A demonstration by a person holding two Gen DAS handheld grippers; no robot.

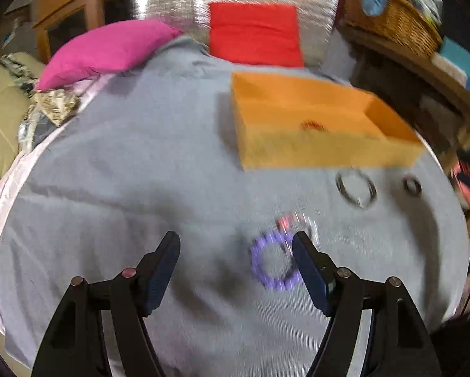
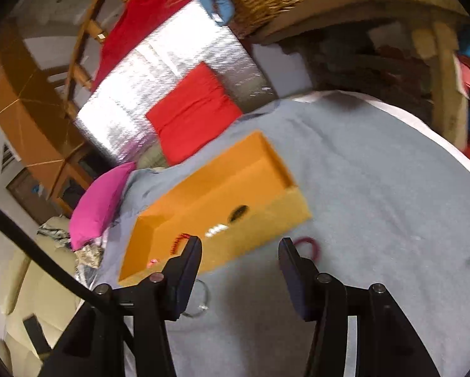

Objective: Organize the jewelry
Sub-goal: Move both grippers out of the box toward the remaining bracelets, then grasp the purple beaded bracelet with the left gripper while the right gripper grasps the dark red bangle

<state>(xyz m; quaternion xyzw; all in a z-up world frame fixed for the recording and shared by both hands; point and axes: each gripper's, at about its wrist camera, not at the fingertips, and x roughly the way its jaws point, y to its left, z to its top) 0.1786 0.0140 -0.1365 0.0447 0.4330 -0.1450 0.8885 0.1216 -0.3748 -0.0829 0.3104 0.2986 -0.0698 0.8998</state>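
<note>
Both grippers gape empty: left gripper (image 1: 236, 238) above purple bracelet (image 1: 274, 262) at lower centre; right gripper (image 2: 239, 245) facing orange box (image 2: 266, 223). Collection underway; next, straddle and close on the bracelet.

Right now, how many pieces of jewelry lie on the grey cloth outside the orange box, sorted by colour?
Purple beaded bracelet: 1
Silver bangle: 1
Small dark ring: 1
Blurred red-and-clear piece: 1
Total: 4
</note>
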